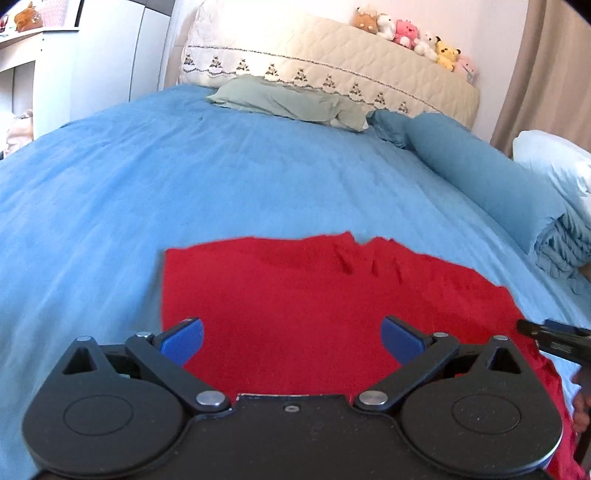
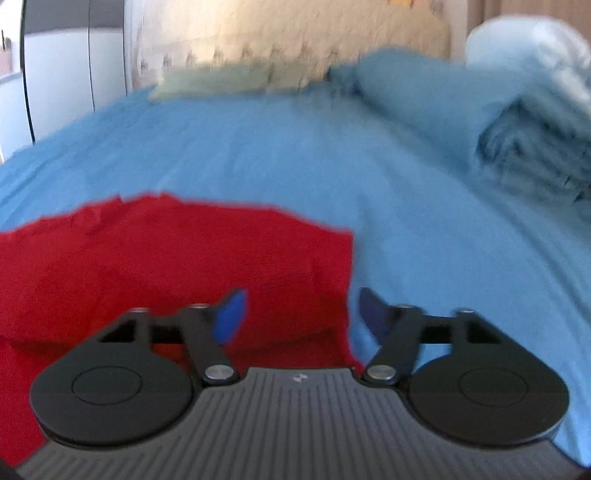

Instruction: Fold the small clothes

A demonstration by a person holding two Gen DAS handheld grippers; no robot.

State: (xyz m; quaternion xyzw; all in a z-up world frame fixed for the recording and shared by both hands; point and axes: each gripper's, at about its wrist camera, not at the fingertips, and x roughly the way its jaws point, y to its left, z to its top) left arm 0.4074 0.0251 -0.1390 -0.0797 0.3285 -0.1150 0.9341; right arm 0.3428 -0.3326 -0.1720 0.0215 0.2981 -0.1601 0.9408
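1. Left wrist view: red garment [image 1: 314, 302] is laid flat on the blue bedspread [image 1: 147, 184], directly under and ahead of the left gripper [image 1: 291, 339]. Long axis is seen running left-right across the view.
2. Left gripper: jaws spread wide, nothing held, hovering over the garment's near-left area; left edge lies just beside the left finger.
3. Right wrist view (blurred): garment [image 2: 166, 266] fills the left half; its right edge falls between the jaws of the right gripper [image 2: 299, 317]. Jaws parted, nothing gripped.
4. Judgement: each gripper is nearest its own side edge, so a fold across the long axis would be started from either side; contact with the cloth cannot be told.
5. Surroundings: green pillow [image 1: 291, 99], rolled blue duvet [image 1: 498, 184], plush toys [image 1: 410, 33] on the headboard.
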